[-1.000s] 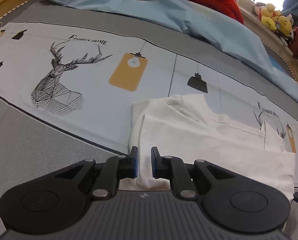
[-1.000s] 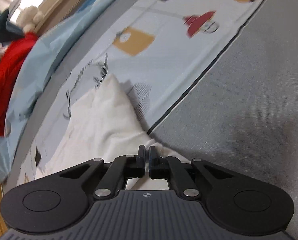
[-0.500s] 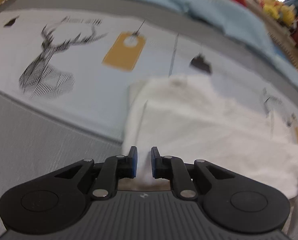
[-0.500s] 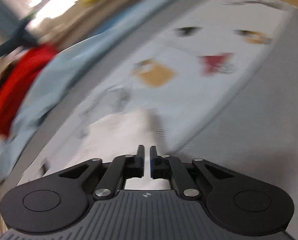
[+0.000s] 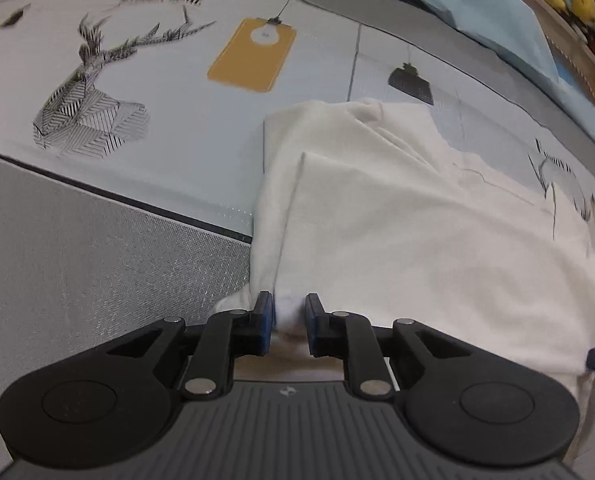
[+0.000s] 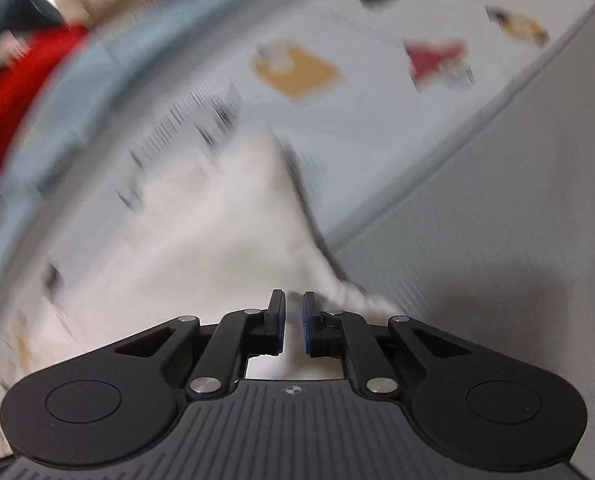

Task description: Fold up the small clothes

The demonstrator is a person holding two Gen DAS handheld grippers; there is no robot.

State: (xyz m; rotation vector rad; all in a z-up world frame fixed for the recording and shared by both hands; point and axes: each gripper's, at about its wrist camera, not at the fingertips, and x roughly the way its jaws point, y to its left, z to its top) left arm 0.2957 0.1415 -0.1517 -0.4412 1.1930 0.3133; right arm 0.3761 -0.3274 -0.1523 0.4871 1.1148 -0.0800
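**A:** How far along were you at that point?

**B:** By my judgement, past the middle. The white garment [image 5: 417,216] lay on the bed, across the line where the pale printed panel of the bedcover [image 5: 177,120] met its grey woven border [image 5: 97,260]. You had already doubled it into a rough rectangle: a top layer sat over a lower one, whose edge showed along the left side. It seemed you were letting the fold go. At least one more fold and some smoothing looked to be left.

**A:** And the tongs?

**B:** Your left tongs [image 5: 289,326] pointed steeply down at the near corner of the garment. Their jaws were opening, a bunched bit of white cloth was between the blue pads, and I could not see the pads pressing on it. Your right tongs [image 6: 294,326] stood only slightly parted. The view was heavily blurred, with white cloth [image 6: 217,240] behind the gap, so I cannot tell whether they pinched anything.

**A:** What was the material like?

**B:** Soft, matte knit, limp enough to crease near the far end and slump at the corners. The grey border looked coarser, with a fine mesh-like weave. The printed panel was smooth, with a line-drawn deer [image 5: 85,112] and a mustard tag shape [image 5: 253,56].
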